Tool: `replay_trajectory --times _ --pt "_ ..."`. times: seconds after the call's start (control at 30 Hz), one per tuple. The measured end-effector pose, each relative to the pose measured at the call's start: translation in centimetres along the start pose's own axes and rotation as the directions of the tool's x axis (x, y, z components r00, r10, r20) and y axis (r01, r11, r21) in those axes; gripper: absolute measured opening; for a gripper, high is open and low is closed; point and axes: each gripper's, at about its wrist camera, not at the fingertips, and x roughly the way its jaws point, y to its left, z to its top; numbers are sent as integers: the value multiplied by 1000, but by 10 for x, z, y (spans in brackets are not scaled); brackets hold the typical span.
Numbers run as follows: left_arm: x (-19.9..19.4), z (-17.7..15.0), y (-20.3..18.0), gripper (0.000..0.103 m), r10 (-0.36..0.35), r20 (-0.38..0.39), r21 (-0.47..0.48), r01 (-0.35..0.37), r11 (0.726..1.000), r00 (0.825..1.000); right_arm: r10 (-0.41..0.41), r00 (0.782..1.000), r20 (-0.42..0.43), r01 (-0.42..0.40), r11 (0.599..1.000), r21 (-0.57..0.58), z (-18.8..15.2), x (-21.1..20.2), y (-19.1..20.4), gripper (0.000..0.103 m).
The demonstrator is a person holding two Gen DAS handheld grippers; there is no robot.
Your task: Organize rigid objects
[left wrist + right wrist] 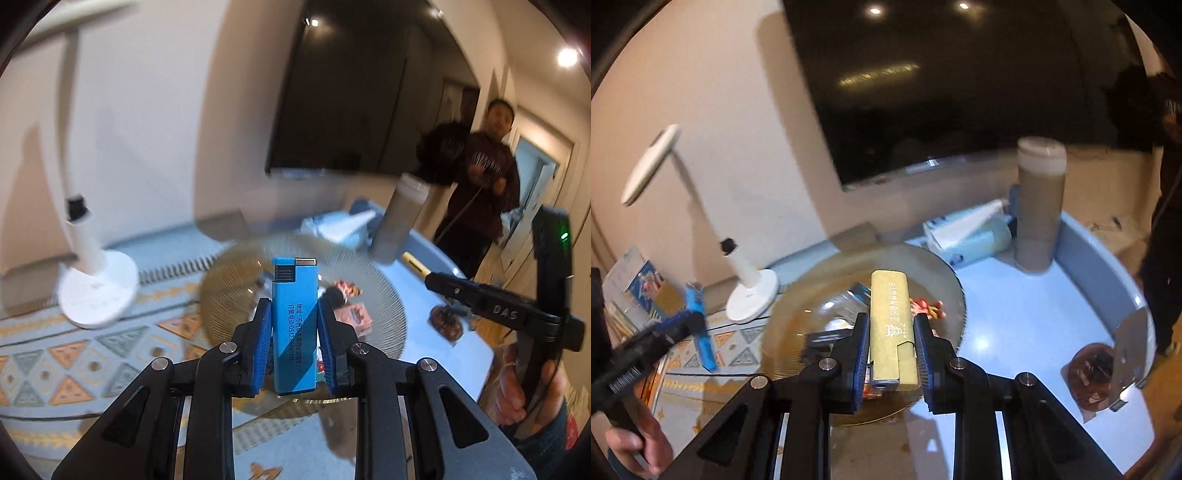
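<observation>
Blurred glass bowl (295, 295), contents perhaps wrappers.

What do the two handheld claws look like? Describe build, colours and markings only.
Both are black linkage frames with silver pivot pins and ribbed blue pads. Seen from the left wrist view, the right claw carries white "DAS" lettering and a green indicator light on its upright handle. The left claw has a white-printed label on its body. A dark teal sleeve cuff shows at the right wrist.
</observation>
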Motion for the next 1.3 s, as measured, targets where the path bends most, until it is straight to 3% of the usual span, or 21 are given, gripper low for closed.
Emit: replay_trajectory --times 0.13,0.17,0.2,0.27,0.33,0.4,0.47,0.57,0.63,0.73,0.8,0.93,0.97,1.03,1.17,1.23,1.3 --pt "46 -4 -6 22 -16 -55 -20 15 1000 998 -20 998 -58 23 999 45 -3 27 -15 24" --pt "50 -4 -7 34 -22 -55 -21 21 1000 998 8 997 -80 -4 999 54 -3 35 -16 24" --pt "54 -2 -9 64 -22 -57 -28 20 999 998 56 993 -108 -48 996 70 -3 42 -17 27" --pt "49 -2 -4 89 8 -48 -55 -11 998 999 112 986 -121 -100 990 100 -6 41 -21 36" --pt "29 -8 4 89 -23 10 -65 24 998 1000 133 987 -87 -124 987 103 -9 32 -23 50" --pt "11 -11 14 89 -22 12 -78 23 997 1000 113 992 -58 -108 991 79 -12 20 -19 57" --pt "-12 -14 28 89 1 22 -105 2 994 1000 145 988 -57 -141 988 63 -15 13 -7 57" --pt "-63 -24 47 89 61 100 -121 -49 991 993 206 977 -53 -206 979 -1 -23 -2 23 57" --pt "-103 -33 56 89 108 170 -118 -89 989 979 224 974 -44 -227 970 -88 -30 -13 58 58" --pt "-153 -38 69 92 177 218 -122 -153 981 960 276 960 -54 -281 948 -152 -38 -22 103 63" --pt "-184 -42 77 103 217 251 -132 -189 973 943 324 943 -69 -332 925 -186 -45 -26 137 64" --pt "-234 -62 95 103 300 342 -182 -250 951 890 319 943 -90 -332 913 -238 -71 -17 189 65" --pt "-239 -67 101 103 316 344 -192 -263 946 884 314 945 -94 -328 916 -233 -78 -11 197 67" --pt "-235 -86 116 103 355 309 -219 -297 929 882 289 949 -130 -311 926 -213 -105 11 213 86" --pt "-197 -131 153 103 432 158 -255 -386 887 888 204 957 -207 -255 931 -261 -154 59 233 86" --pt "-172 -150 166 102 500 78 -222 -474 852 863 143 971 -192 -200 926 -321 -165 71 241 86" --pt "-160 -162 173 102 520 47 -186 -504 843 853 106 978 -182 -167 917 -361 -167 83 246 86"
